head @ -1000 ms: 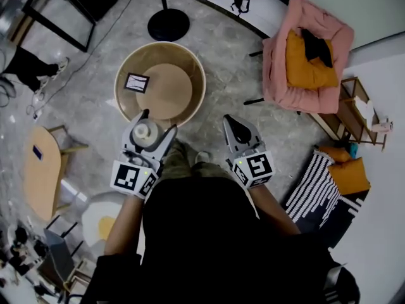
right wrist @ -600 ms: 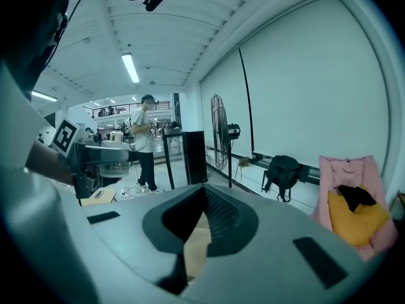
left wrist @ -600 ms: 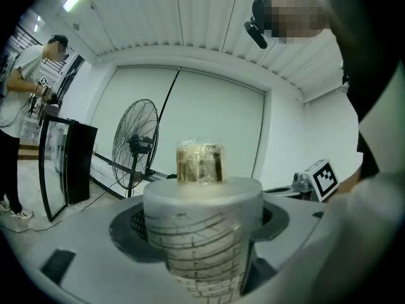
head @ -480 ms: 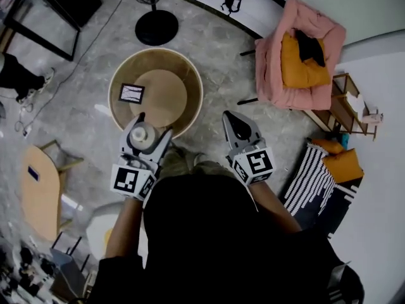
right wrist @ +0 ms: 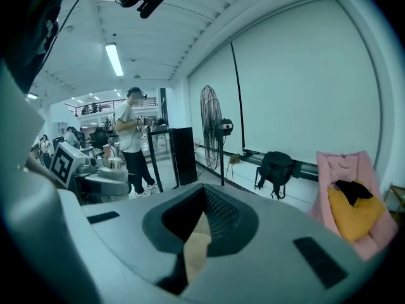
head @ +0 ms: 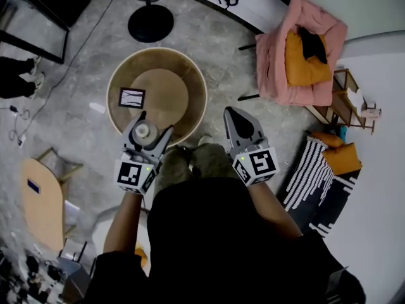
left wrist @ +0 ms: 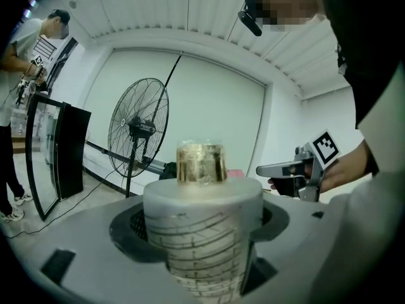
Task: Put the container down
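The container is a pale ribbed cup with a gold cap, and it stands upright between the jaws of my left gripper. That gripper is shut on it and hangs over the near rim of the round wooden table. In the left gripper view the container fills the middle, with its gold cap on top. My right gripper is off to the right of the table, over the floor. Its jaws are shut on nothing.
A small framed card lies on the table's left side. A fan base stands beyond the table. A pink armchair with a yellow cushion is at right, and a striped rug lies below it. A low wooden table is at left.
The round table has come nearer beneath the grippers, so the left gripper with the container now overlaps its near rim. Both grippers keep their grip states.
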A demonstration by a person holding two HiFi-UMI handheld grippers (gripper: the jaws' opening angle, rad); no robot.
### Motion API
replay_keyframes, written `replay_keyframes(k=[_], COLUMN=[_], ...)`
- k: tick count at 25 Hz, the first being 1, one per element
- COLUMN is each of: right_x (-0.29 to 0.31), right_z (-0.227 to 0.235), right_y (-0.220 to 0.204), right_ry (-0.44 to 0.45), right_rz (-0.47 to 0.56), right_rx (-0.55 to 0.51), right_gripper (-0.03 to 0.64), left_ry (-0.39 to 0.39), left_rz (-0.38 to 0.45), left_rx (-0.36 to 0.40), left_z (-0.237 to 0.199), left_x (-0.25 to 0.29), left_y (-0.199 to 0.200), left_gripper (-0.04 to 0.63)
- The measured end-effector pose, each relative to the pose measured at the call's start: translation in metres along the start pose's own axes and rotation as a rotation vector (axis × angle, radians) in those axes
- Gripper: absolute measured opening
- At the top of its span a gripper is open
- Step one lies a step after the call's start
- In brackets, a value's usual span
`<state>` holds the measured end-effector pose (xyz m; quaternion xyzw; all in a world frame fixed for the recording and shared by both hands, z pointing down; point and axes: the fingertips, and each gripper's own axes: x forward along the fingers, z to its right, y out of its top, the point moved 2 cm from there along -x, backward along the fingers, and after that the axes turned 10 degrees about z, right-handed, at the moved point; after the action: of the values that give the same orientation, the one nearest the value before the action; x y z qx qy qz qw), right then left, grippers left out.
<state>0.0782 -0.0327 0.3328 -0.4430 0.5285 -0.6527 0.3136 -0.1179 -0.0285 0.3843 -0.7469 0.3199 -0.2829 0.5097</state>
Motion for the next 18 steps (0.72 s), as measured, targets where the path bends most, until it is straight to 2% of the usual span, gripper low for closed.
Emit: replay_keyframes(k=[5,7,9,12,14,18], right_x=[0.037,0.055,0.074,0.099,0.109,0.133], right_z=[0.001,0.01,0.023,0.046,0.056,0.07], right_y=[-0.024,-0.043,-0.066,-0.094,-0.111,-0.152], right_ry=[0.028,0.029,0.034,0.015,-0.004,0.012], right_rz=[0.021,0.036,0.023,0.016,0.026,0.025], right_rx=[0.004,0.0,0.01,0.025,0.02,0.048], right_gripper=[0.021,0.021,0.021,0.021,0.021,0.021], left_ry=[-0.002,0.01,0.083,0.165,0.161,0.139], left_rz=[-0.033,-0.053,-0.04,0.007,-0.018,-0.049], left_rx=[0.007,0.035,0.07,0.04,0.033,0.08], left_z=[-0.03,-0.042,-0.058,-0.079,-0.086,-0.102], left_x=[0.033,0.051,0.067,0.092,0.107,0.139], left_y=[-0.045,-0.068,-0.084,-0.107,-0.126,-0.17], left_gripper=[0.348,0.348,0.348,0.348,0.348,0.348])
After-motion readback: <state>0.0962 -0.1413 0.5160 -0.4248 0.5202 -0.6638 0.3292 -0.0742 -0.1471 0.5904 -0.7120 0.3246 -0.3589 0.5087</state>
